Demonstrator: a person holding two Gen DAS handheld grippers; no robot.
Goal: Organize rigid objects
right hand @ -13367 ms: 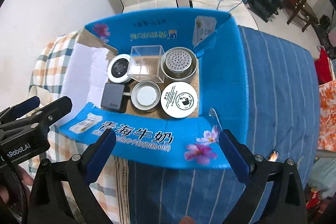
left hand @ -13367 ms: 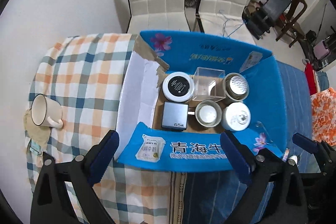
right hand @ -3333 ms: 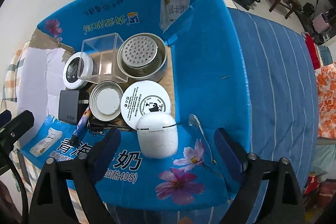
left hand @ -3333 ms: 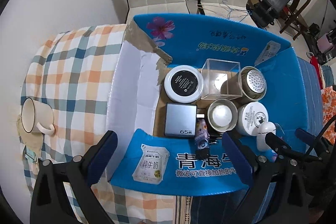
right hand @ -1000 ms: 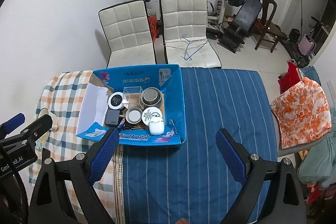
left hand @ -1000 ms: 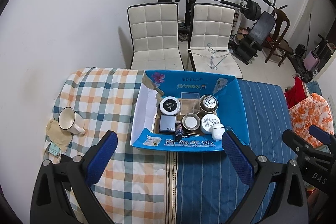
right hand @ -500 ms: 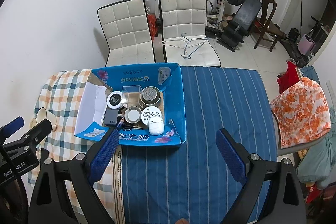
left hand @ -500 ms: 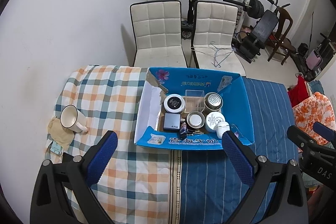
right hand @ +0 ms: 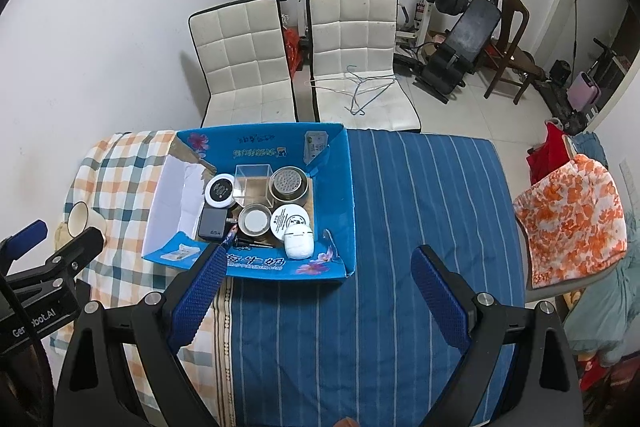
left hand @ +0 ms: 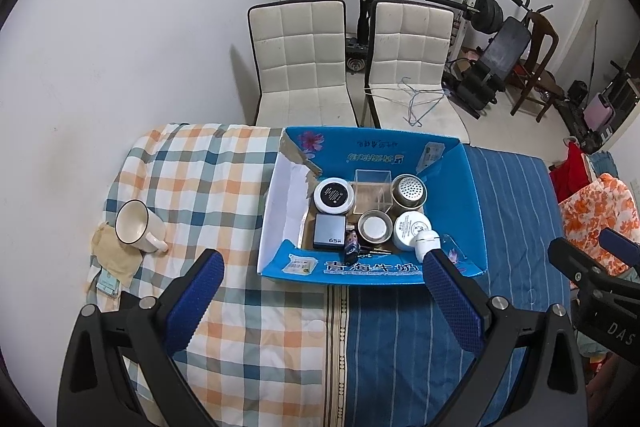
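Left gripper [left hand: 320,281]: we're spread wide, holding nothing, high over the surface [left hand: 248,331].
Right gripper [right hand: 318,285]: ours gapes, nothing held.
Blue box [right hand: 334,183]: on the surface, holding tins, charger [right hand: 213,223] and white case [right hand: 298,245].
Mug [left hand: 136,226]: well left.

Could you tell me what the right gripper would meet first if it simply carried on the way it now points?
Probably the blue striped cloth beside the blue box; the open right gripper is empty and well above it, though depth is unclear.
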